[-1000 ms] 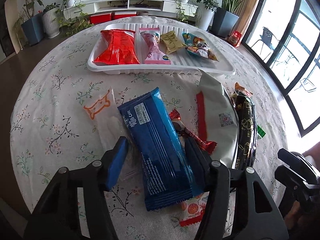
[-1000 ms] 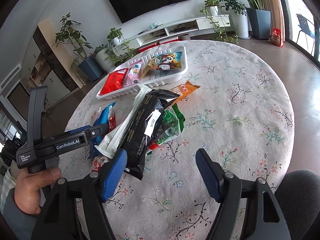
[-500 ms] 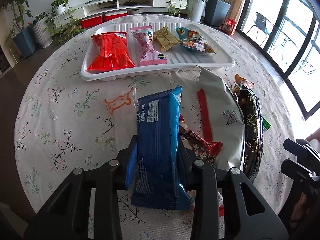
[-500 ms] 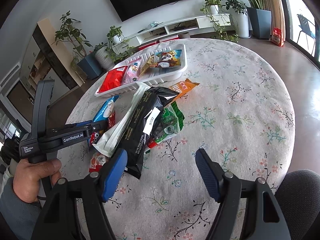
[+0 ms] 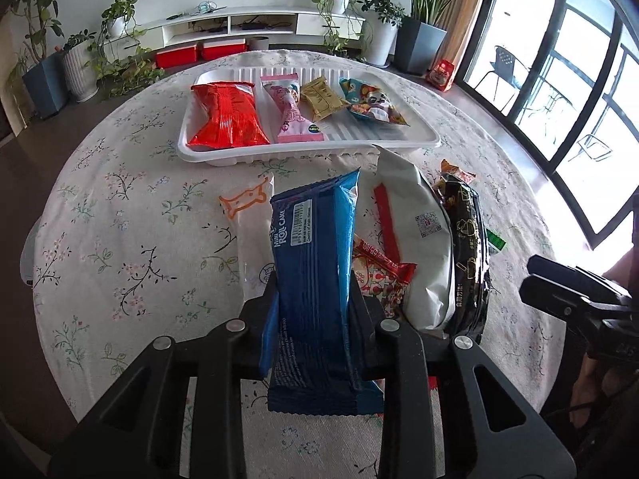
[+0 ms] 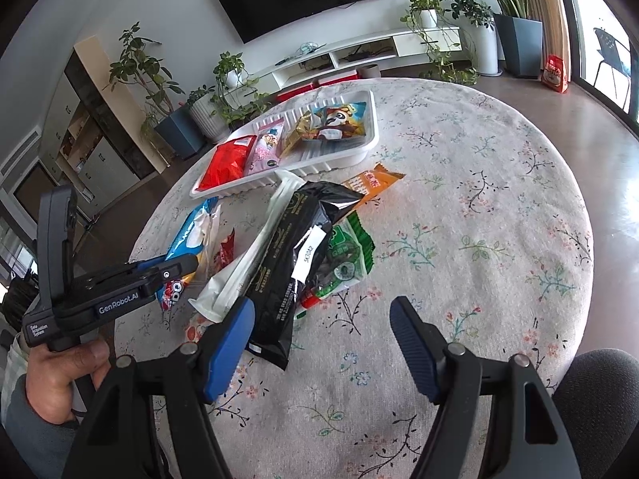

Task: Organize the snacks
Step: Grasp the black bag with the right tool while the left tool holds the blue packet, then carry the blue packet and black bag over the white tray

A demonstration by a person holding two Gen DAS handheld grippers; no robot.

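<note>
Blue foil fills the near field of the left wrist view: I have the left gripper closed on the blue roll-cake pack, jaws pinching its long edges about mid-length, far end raised and tilted toward the white tray. I hold the right gripper wide open and empty above the tablecloth, just short of the loose pile.

Procedure for the step in hand, as I judge it:
1. Raise the pack until its lower end clears the red patterned wrapper and the white pouch beside it.
2. Carry it forward over the near rim of the tray.
3. Lay it flat in the bare ribbed strip at the right front of the tray, parallel to the red bag and the pink pack. The free space is narrow, so align before release.
4. Keep the pinch light; the foil is slippery and the cake inside will probably crush.

Legible text: "MINI ROLL CAKE" and a barcode on the blue pack; a QR code on the white pouch; "GenRobot.AI" on the left gripper body in the right wrist view; a white sticker on the black pouch, digits too small to trust. Farther off, the gold pack and cartoon pack carry no print I can read.
</note>
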